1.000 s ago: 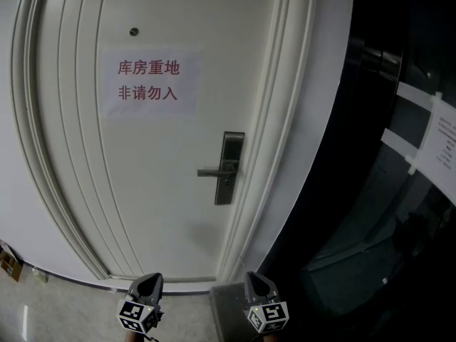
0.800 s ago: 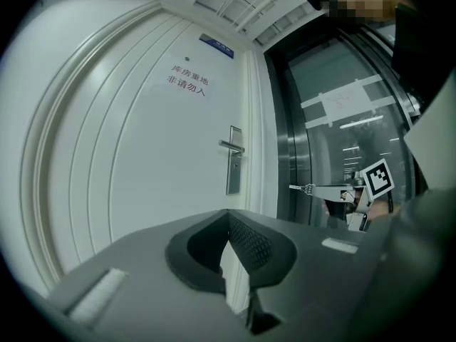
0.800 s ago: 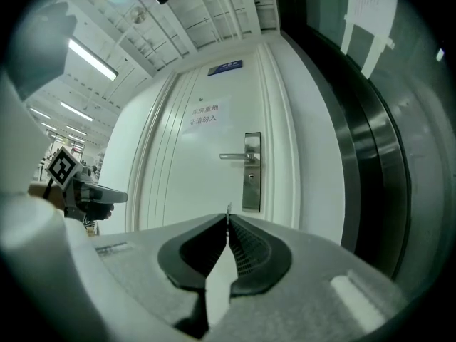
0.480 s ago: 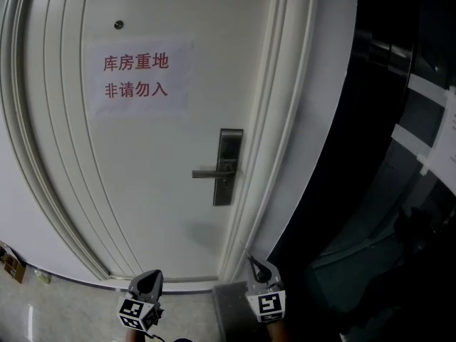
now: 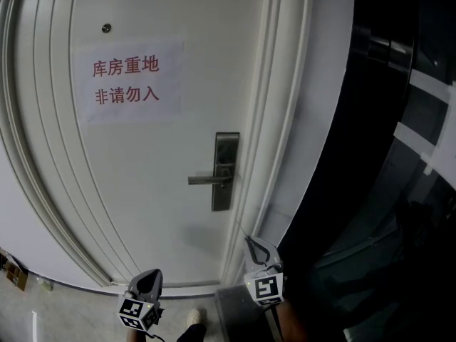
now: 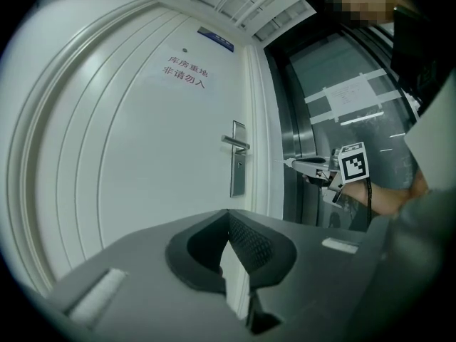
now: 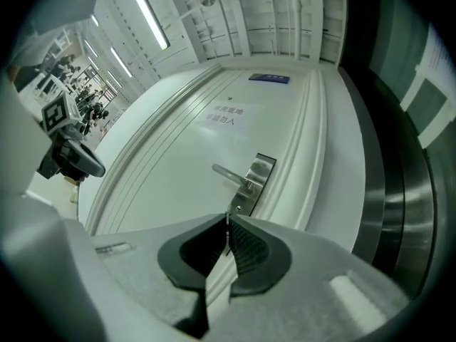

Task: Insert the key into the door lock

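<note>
The white door (image 5: 142,191) carries a steel lock plate (image 5: 226,171) with a lever handle (image 5: 205,180). In the head view my right gripper (image 5: 254,246) is below the plate, by the door frame, and points up at it. It is shut on a thin key (image 7: 227,223) that sticks out past the tips. In the right gripper view the key points toward the keyhole (image 7: 238,208) low on the lock plate (image 7: 254,177), still apart from it. My left gripper (image 5: 151,278) hangs low and left, shut on nothing. The left gripper view shows the right gripper (image 6: 303,164) level with the lock plate (image 6: 238,159).
A paper notice with red characters (image 5: 127,80) is taped on the door below a peephole (image 5: 106,28). To the right of the frame is a dark glass wall with white paper strips (image 5: 427,112). A shoe (image 5: 192,318) and a small box (image 5: 14,275) are on the floor.
My right gripper has risen toward the lock and rolled, its marker cube now facing differently. The left gripper has hardly shifted in the picture. The head view has drifted, so the door sits further left.
</note>
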`<state>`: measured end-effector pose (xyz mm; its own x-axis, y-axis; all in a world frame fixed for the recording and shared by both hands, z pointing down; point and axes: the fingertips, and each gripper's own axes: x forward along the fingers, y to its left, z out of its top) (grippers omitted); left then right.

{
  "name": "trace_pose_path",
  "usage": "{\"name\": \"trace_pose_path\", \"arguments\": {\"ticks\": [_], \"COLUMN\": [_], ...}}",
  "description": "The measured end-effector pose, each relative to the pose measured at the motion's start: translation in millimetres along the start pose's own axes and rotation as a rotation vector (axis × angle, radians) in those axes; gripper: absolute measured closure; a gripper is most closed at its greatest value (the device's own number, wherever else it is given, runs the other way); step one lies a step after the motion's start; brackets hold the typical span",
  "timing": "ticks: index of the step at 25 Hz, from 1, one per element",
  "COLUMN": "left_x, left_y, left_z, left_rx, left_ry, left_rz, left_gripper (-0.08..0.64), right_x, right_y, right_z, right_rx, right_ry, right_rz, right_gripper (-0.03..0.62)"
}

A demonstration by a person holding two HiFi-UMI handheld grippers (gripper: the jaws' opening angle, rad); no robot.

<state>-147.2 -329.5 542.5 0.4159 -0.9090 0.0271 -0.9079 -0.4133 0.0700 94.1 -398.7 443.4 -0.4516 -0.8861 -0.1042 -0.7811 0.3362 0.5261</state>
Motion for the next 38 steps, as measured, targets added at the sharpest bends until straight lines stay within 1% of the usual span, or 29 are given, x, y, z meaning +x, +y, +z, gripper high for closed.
{"name": "trace_pose_path", "arguments": {"ticks": [4, 7, 10, 14, 16, 20, 24, 27, 31, 33, 38], "left_x": [15, 25, 36, 46, 51, 59, 67, 71, 77, 80, 85], "left_y": [12, 19, 22, 29, 33, 35, 34, 32, 35, 36, 42], "left_z": [2, 3, 4, -1, -4, -10, -11, -14, -17, -18, -21], "left_rx": [0.007, 0.003, -0.006, -0.014, -0.022, -0.036, -0.044, -0.05, -0.055, -0.057, -0.06], "left_ry": [-0.004, -0.007, -0.012, 0.0, 0.008, 0.017, 0.017, 0.016, 0.023, 0.025, 0.031], "left_rz": [-0.002, -0.003, -0.013, -0.01, -0.009, -0.007, -0.014, -0.023, -0.026, -0.028, -0.03], "left_gripper": [0.557, 0.557, 0.557, 0.557, 0.557, 0.557, 0.557, 0.557, 0.557, 0.557, 0.557], "right_x": [22, 38, 54, 71, 80, 93, 105, 112, 119, 121, 127], "right_y": [-8, -11, -14, -17, -18, -16, -13, -14, -18, -20, -18], "right_z": [0, -2, -7, -7, -8, -16, -17, -24, -18, -21, -18], "right_rx": [-0.061, -0.087, -0.134, -0.184, -0.223, -0.337, -0.415, -0.478, -0.502, -0.518, -0.522], "right_ry": [0.004, 0.015, 0.021, 0.039, 0.048, 0.074, 0.105, 0.127, 0.121, 0.128, 0.124], "right_rz": [-0.008, 0.009, 0.023, 0.033, 0.034, 0.025, 0.03, 0.032, 0.022, 0.019, 0.007], "right_gripper": [0.581, 0.581, 0.581, 0.581, 0.581, 0.581, 0.581, 0.581, 0.581, 0.581, 0.581]}}
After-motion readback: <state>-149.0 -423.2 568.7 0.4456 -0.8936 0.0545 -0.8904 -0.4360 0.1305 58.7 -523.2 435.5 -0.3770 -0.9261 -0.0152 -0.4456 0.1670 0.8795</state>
